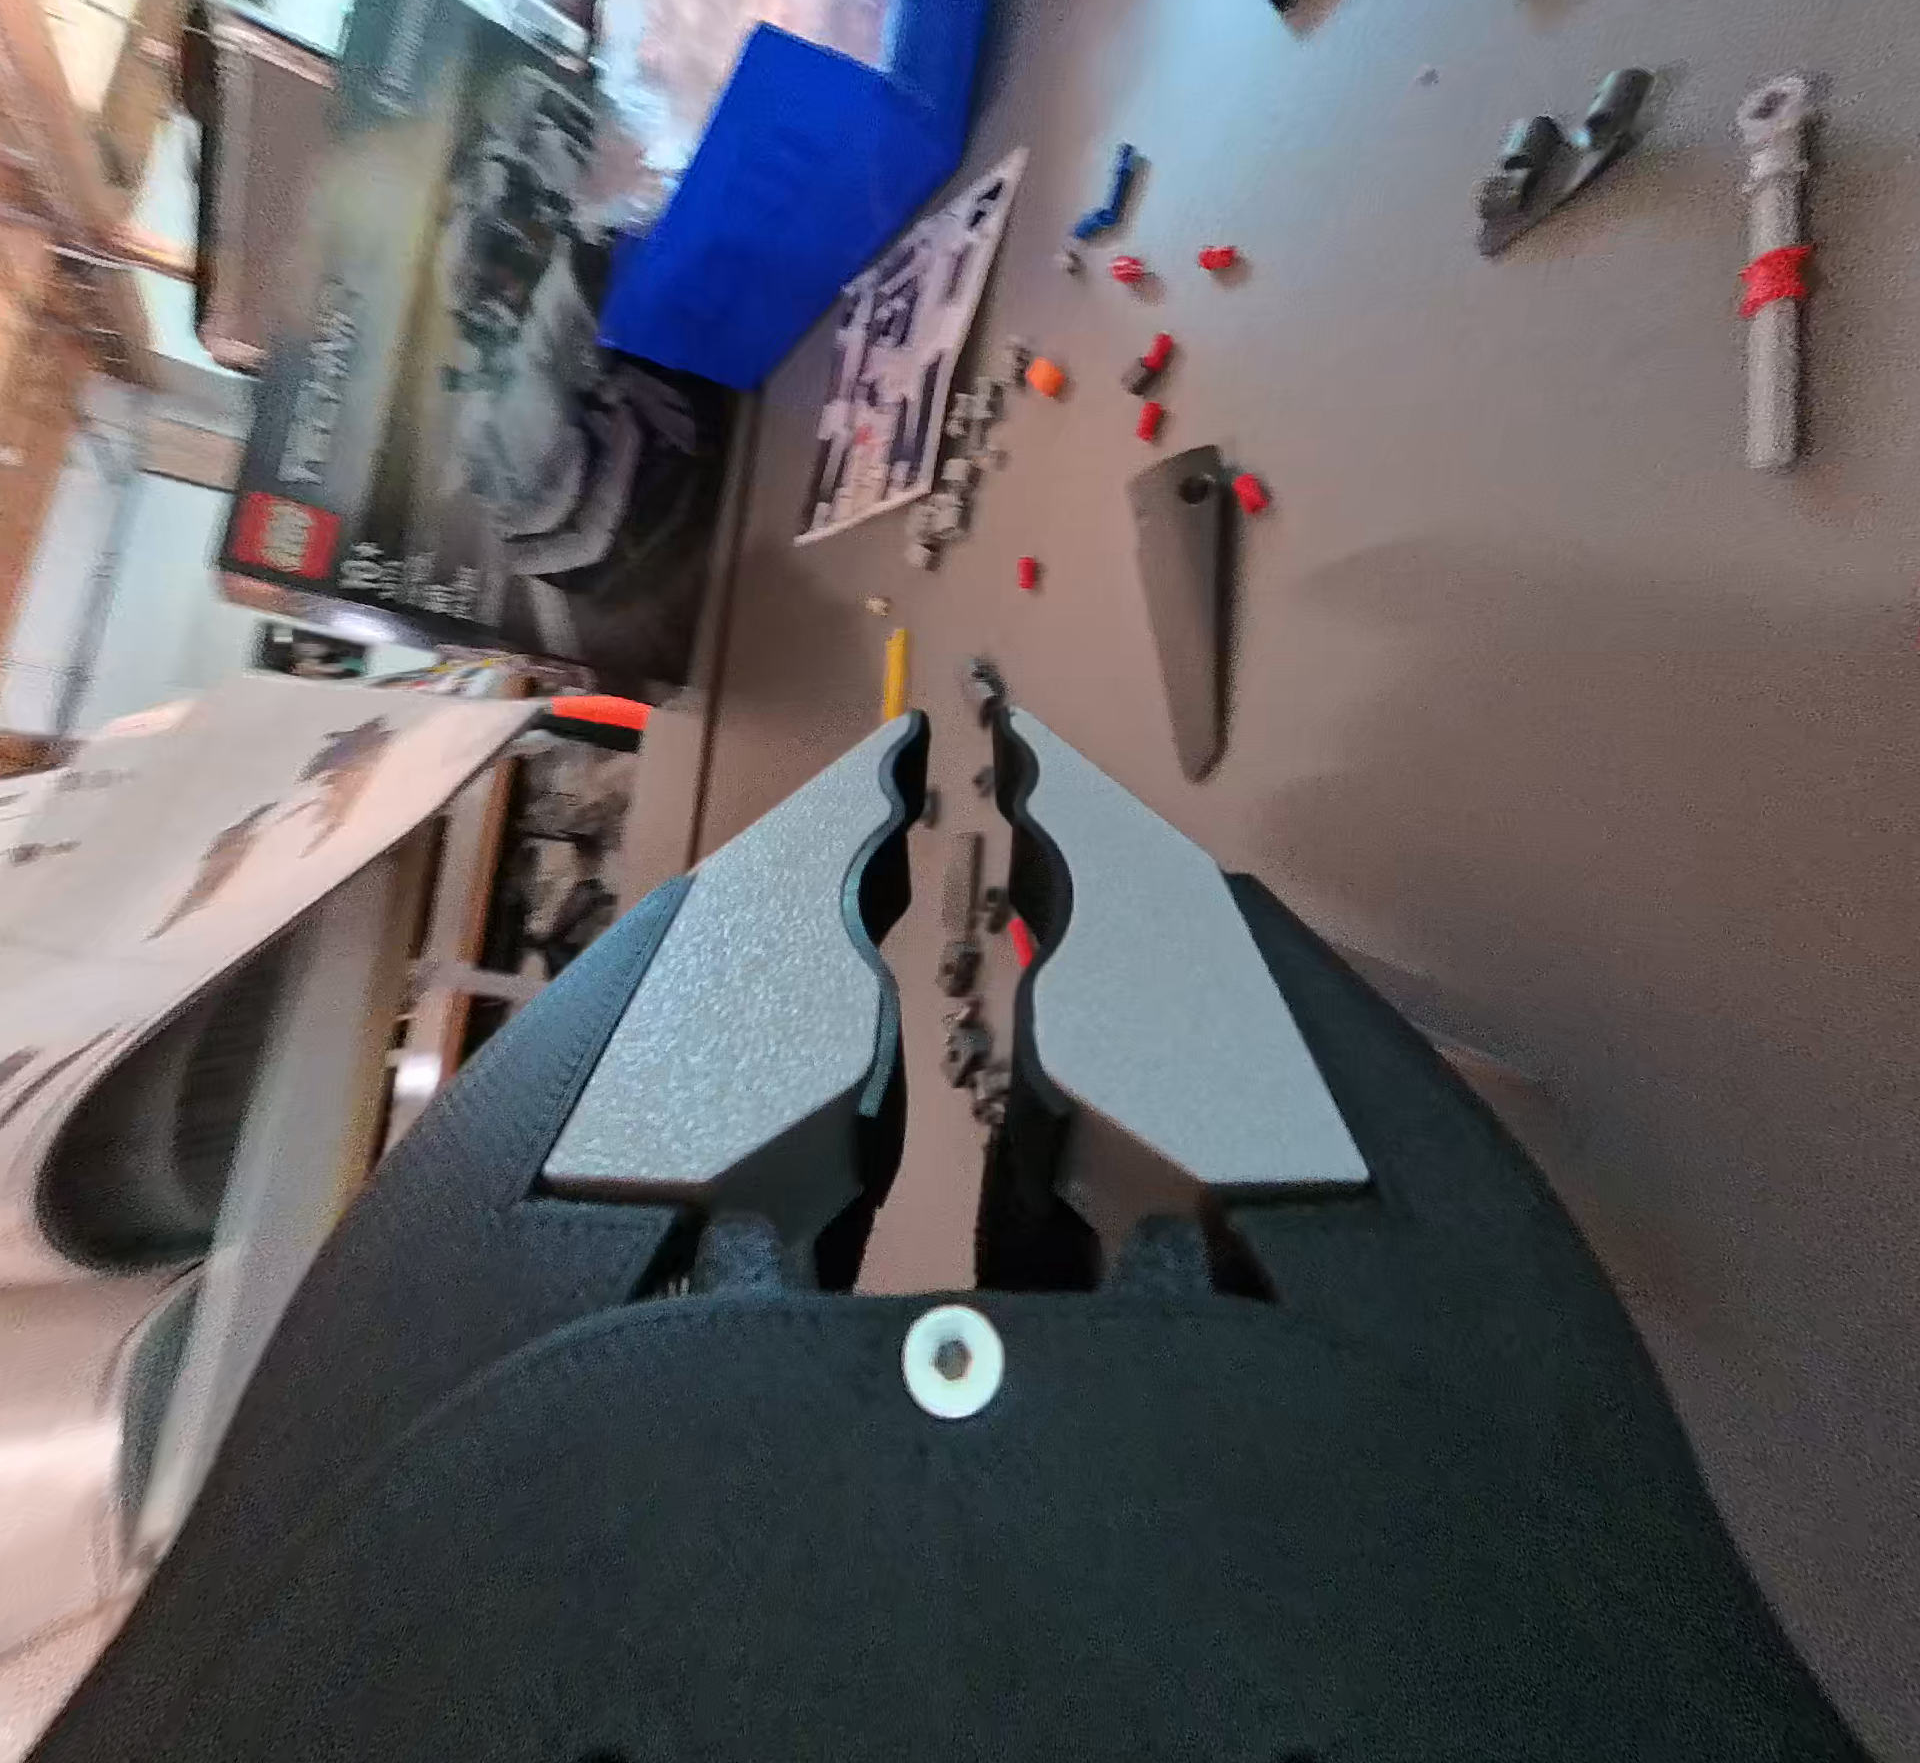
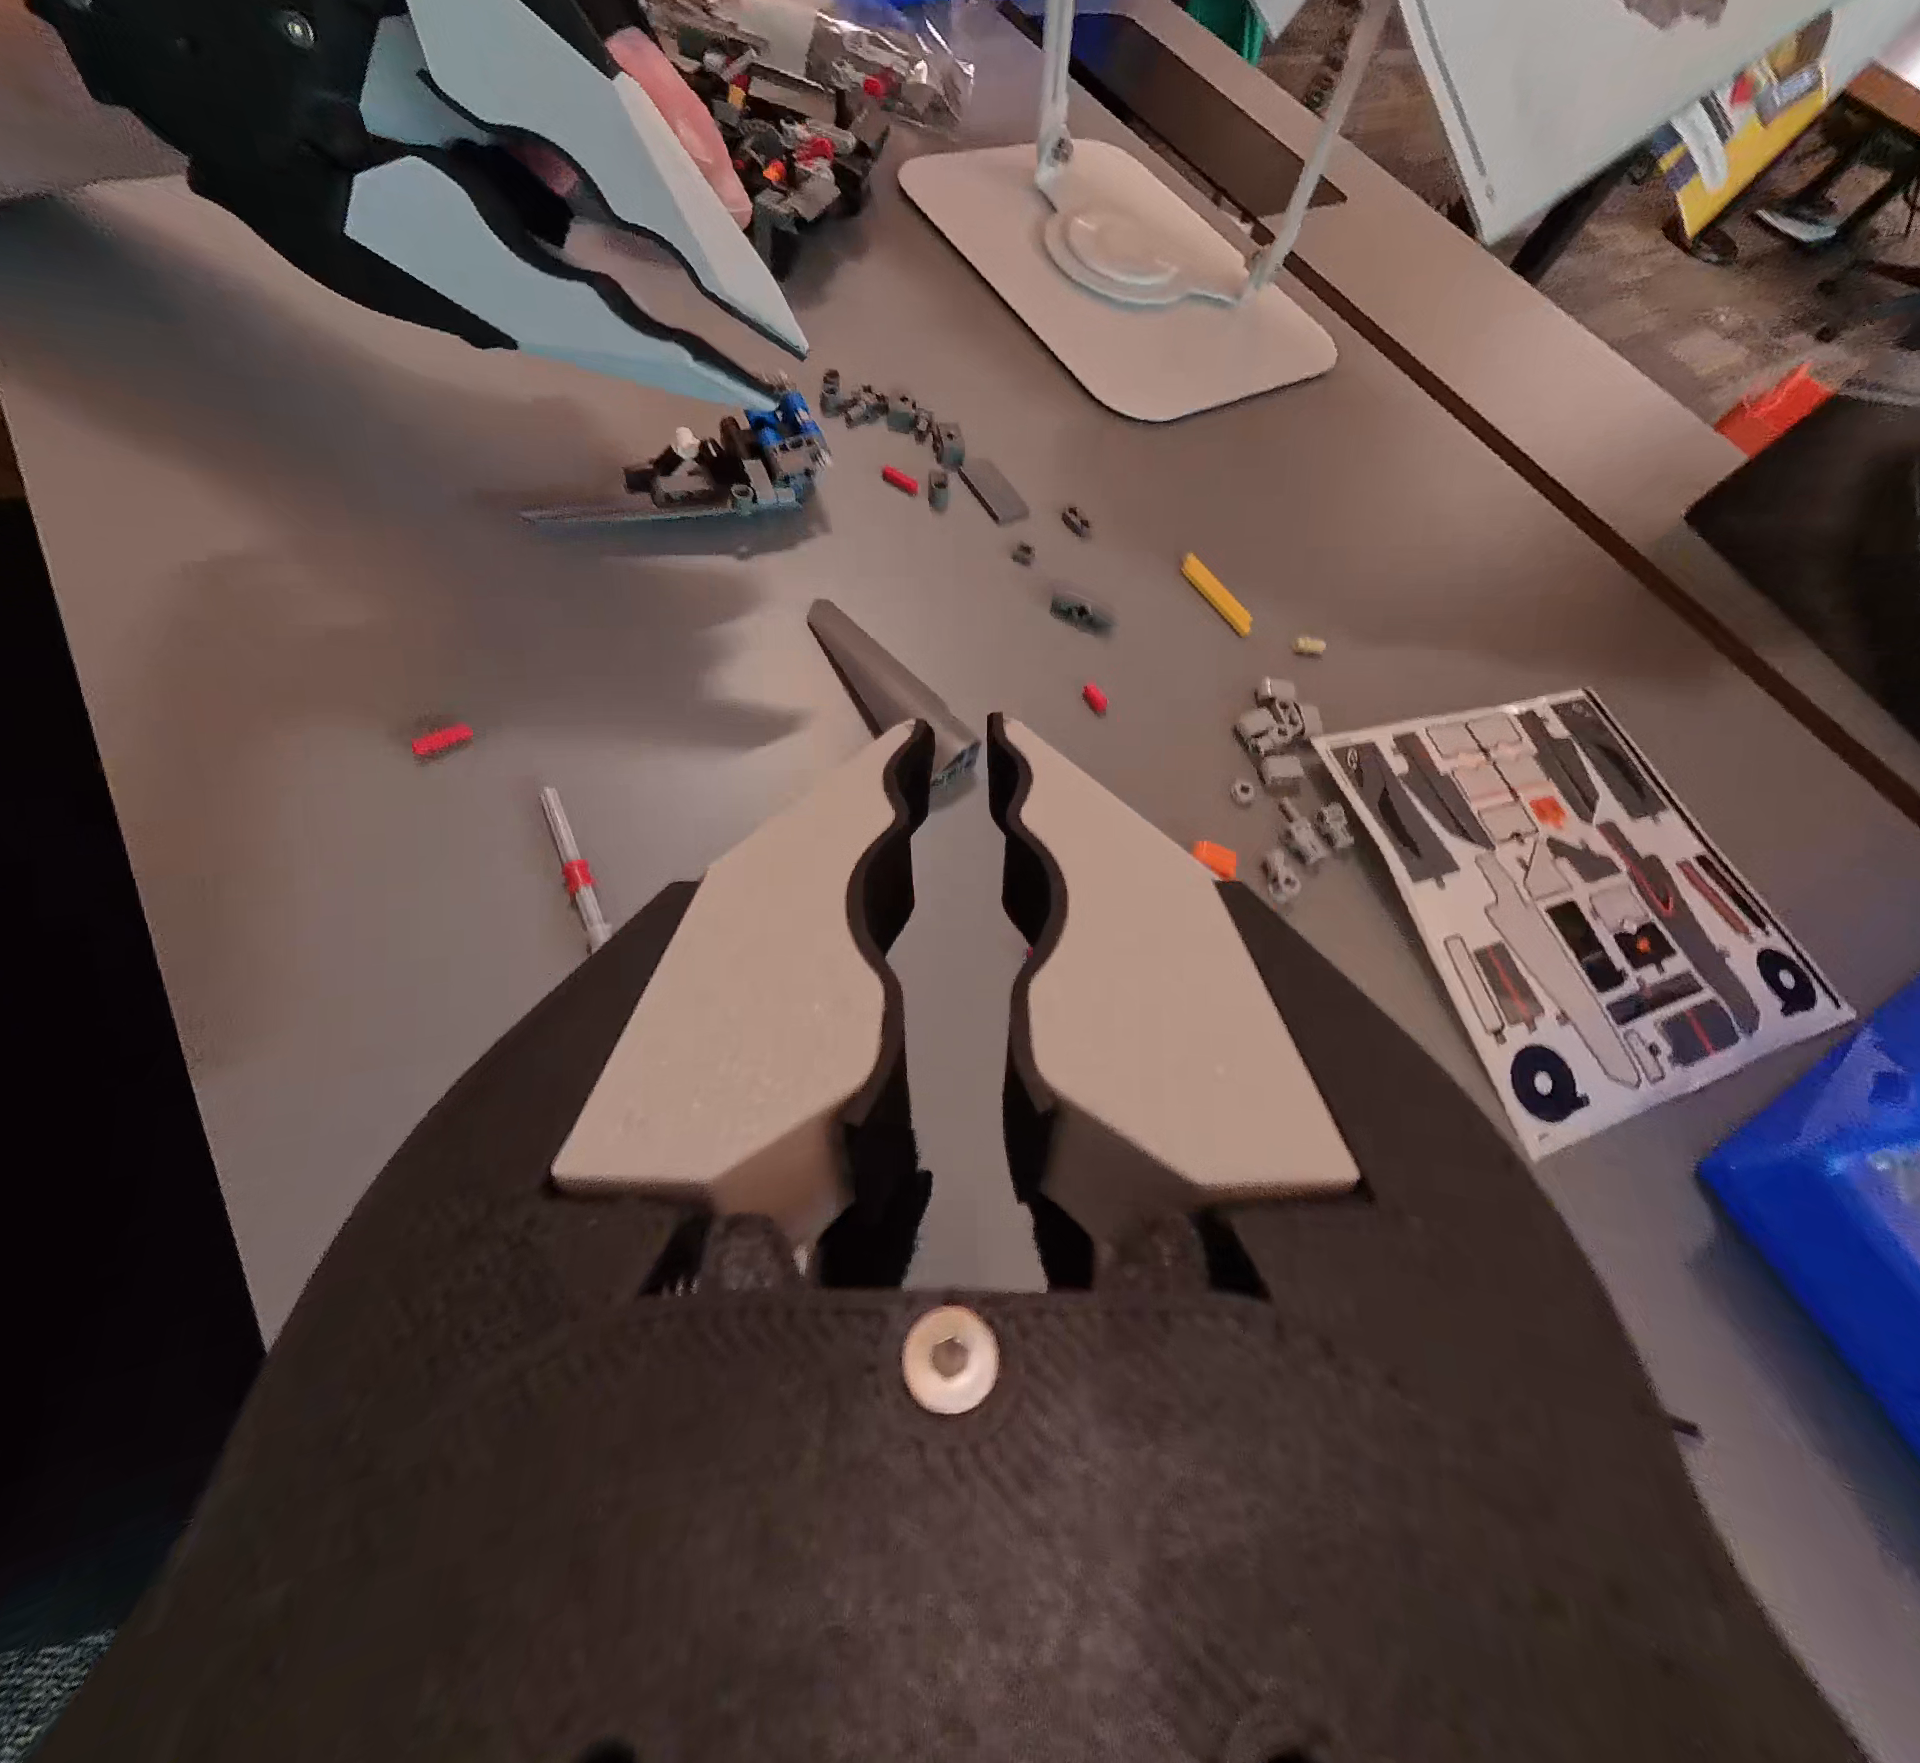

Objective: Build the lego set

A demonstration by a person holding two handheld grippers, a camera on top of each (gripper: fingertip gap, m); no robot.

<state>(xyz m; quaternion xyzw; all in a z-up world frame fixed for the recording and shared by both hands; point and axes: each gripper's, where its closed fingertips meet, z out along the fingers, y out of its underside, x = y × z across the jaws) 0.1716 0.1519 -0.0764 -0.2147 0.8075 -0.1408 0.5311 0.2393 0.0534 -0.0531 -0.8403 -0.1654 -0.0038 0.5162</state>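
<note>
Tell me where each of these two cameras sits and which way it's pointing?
Left wrist view: on the left gripper, rolled sideways, looking along the table at loose pieces; own fingers show.
Right wrist view: on the right gripper, facing across the table; own fingers and the left gripper show.
Shared: sticker sheet, yellow bar, grey wedge.

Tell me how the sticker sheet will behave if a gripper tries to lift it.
The sticker sheet looks thin and lies flat on the table, so it probably flops when lifted. Its edges seem hard to get under; sliding is likelier.
</note>
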